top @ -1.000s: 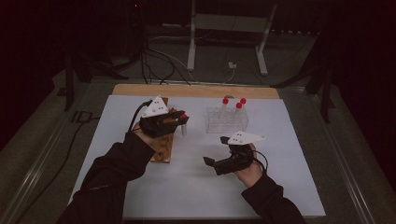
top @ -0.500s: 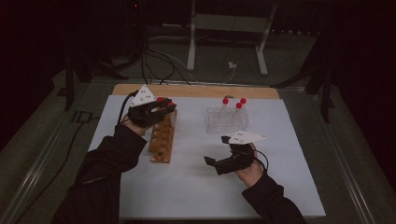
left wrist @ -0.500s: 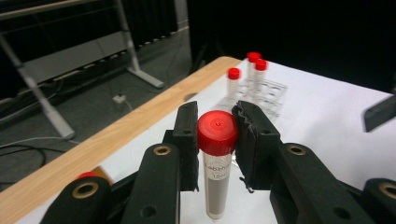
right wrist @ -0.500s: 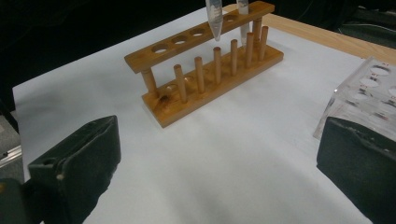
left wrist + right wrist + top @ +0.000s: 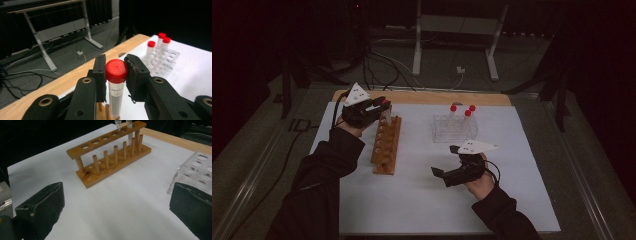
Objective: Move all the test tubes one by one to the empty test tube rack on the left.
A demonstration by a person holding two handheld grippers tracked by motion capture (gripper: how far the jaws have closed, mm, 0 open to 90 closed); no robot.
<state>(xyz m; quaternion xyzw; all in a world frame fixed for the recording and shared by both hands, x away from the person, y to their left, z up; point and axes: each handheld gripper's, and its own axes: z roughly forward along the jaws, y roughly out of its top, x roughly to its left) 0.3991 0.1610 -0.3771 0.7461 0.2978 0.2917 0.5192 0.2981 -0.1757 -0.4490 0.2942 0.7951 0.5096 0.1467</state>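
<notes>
Red-capped tube (image 5: 116, 87) stands upright between the jaws of the left gripper (image 5: 379, 107), which is clamped on it just under the cap, above the far end of the wooden rack (image 5: 386, 145). Farther right, 3 red-capped tubes (image 5: 462, 112) stand in a clear rack (image 5: 454, 131). Near the table's (image 5: 412, 200) front, the right gripper (image 5: 439, 173) hangs with jaws wide apart, holding nothing.
</notes>
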